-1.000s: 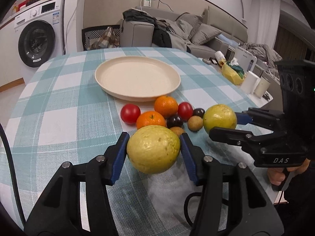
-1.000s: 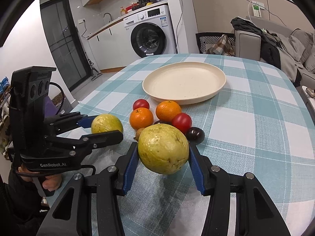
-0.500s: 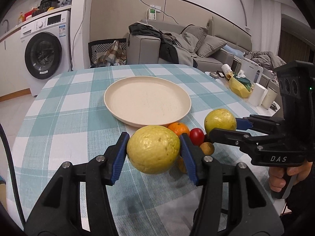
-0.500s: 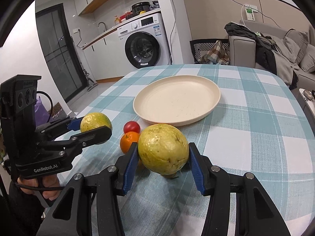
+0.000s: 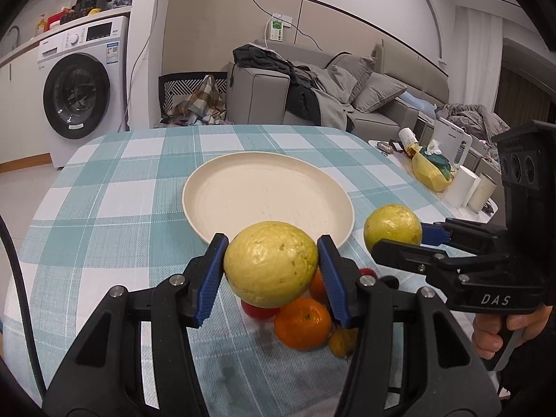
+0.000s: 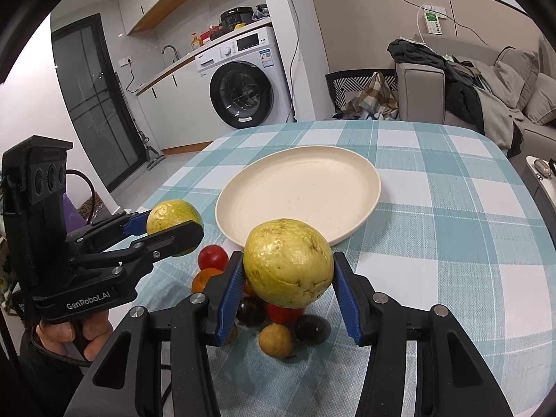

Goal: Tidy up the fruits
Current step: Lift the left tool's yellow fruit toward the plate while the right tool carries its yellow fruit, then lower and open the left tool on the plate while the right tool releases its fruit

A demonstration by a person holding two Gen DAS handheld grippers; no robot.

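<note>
Two claws each clamp a yellow-green fruit (image 5: 271, 264) near the plate (image 5: 267, 194).

Left hand-held gripper (image 5: 271, 267) clamps yellow fruit (image 5: 271, 263) near plate (image 5: 208, 215).

A round table is covered by a teal-and-white checked tablecloth (image 5: 104, 201). Behind it, a white front-loading washing machine (image 5: 83, 83) is set under a counter, with a black cooker (image 6: 237, 18) and bottles placed on top. A grey sofa (image 5: 375, 104) is loaded with cushions and dark clothing (image 5: 278, 69). A patterned basket (image 5: 194, 99) holding checked fabric is positioned beside the sofa arm. A side table at the right carries a yellow bag (image 5: 429, 173) and white rolls (image 5: 464, 186). A dark glazed door (image 6: 90, 104) is seen at the left.
</note>
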